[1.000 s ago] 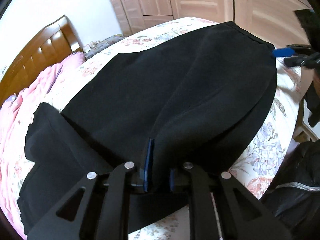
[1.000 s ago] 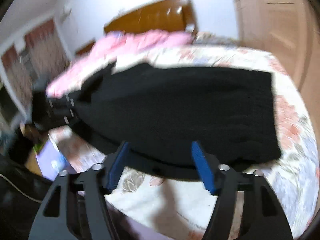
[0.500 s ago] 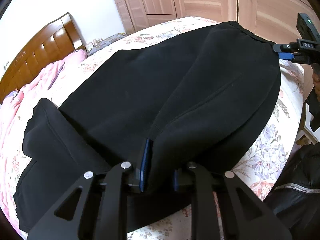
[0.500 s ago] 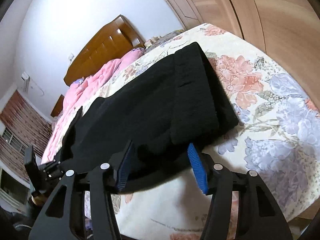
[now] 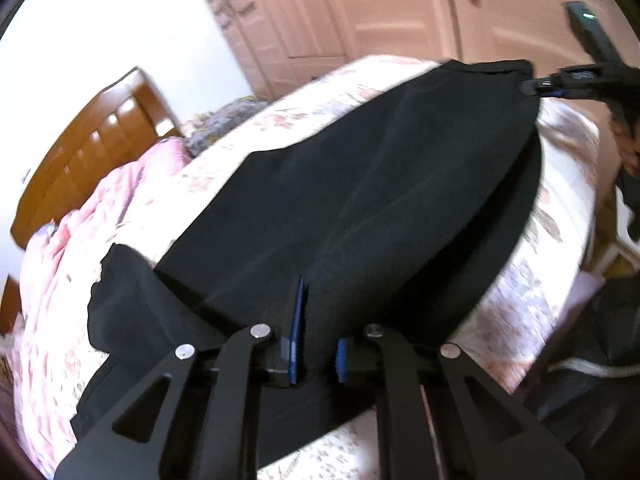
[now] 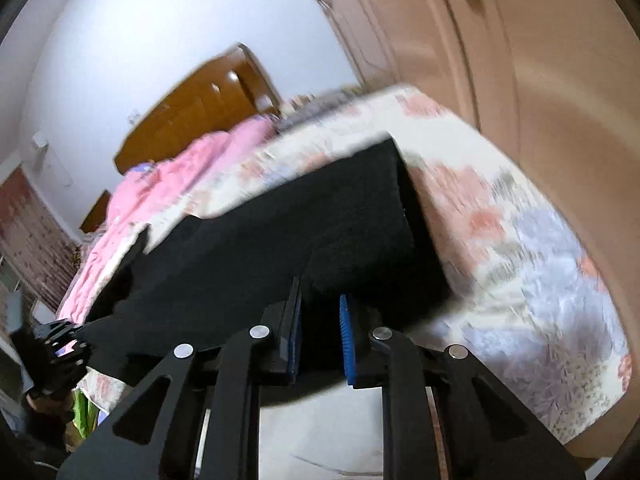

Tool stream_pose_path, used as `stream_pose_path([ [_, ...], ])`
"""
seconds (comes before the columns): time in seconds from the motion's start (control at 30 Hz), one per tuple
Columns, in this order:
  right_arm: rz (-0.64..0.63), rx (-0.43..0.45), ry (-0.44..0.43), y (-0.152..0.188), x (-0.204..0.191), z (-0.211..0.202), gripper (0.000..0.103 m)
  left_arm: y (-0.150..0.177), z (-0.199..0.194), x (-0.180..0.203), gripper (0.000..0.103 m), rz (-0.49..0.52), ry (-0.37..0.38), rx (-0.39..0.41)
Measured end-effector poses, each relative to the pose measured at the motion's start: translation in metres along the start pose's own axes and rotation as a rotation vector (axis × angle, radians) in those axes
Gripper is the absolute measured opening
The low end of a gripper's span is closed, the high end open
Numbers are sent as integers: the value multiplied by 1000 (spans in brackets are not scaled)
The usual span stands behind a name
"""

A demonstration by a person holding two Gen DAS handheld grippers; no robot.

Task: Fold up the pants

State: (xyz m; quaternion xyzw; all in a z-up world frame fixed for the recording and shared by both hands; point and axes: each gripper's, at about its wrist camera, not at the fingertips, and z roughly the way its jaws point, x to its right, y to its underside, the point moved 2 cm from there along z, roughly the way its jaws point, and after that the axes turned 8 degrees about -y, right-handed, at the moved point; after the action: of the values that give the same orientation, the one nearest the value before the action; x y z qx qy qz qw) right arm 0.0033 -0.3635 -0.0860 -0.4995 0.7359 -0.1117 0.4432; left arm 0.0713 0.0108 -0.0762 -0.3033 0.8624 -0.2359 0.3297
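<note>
- A bedroom is shown: a bed (image 5: 560, 216) under a floral cover is backed by a wooden headboard (image 5: 92, 152), and pale wardrobe doors (image 5: 360, 12) are seen beyond it.
- A pink quilt (image 6: 168, 184) is bunched along the headboard side.
- The black pants (image 5: 380, 200) are spread across the near part of the bed, already doubled (two layers are visible along the edge), with one end trailing off toward the lower left in the left wrist view.
- The folding is judged partly done: a lengthwise fold appears made, and the fold across the length is yet to be made.
- The left gripper (image 5: 318, 344) is clamped on a pinch of pants fabric.
- The right gripper (image 6: 320, 336) has just been closing, and cloth at the waistband end is now pinched between its jaws.
</note>
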Motion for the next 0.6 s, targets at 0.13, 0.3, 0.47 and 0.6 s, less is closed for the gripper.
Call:
stream_pose_path([
  [0.13,71,-3,-28,13,13,0,12,22,29,32,13,117,1,-110],
  [0.3,22,9,1,5,2,-12,12,17,19,22,14,73,7,-73],
  [0.47,46,-31,46,12,10,3,12,27,30,35,16,134,8,-102],
  [0.6,-12,-85,91,7,4,-1,23,28,24,34,42,146,15,-90],
])
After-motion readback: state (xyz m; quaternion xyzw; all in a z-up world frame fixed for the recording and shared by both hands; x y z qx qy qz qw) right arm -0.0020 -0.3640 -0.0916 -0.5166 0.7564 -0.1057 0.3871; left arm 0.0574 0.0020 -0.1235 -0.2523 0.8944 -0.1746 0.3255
